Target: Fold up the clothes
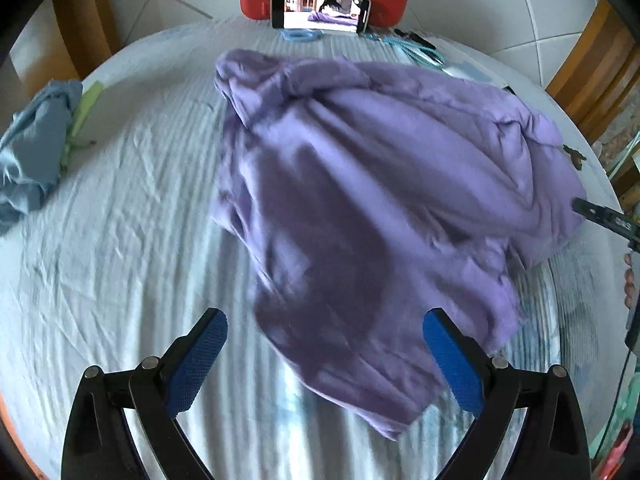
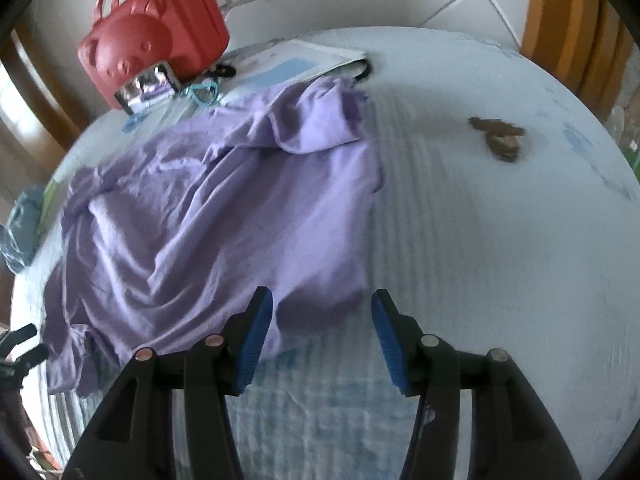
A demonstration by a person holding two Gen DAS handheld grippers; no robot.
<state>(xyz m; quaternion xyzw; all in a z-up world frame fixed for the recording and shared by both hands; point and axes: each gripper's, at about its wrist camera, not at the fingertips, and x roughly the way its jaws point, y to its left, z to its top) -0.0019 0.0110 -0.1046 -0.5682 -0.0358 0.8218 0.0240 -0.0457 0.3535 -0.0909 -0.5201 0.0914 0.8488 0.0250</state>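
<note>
The left hand-held gripper stands wide open above the near hem of the purple garment; its blue pads flank the cloth without pressing it, and nothing is held. The right hand-held gripper is about half open, its pads apart, with a rounded corner of the same purple garment lying between the fingertips; the left pad looks to sit over the fabric, though blur makes contact hard to judge, and the jaws do not clamp it.

The garment lies crumpled and spread on the bench, which is covered by a pale striped cloth. In the right wrist view a small brown object rests well apart from the garment on the bare cover. Farther left, a blue garment sits bunched near the bench edge. At the far side a phone leans against a red bear-faced case, with papers beside it.
</note>
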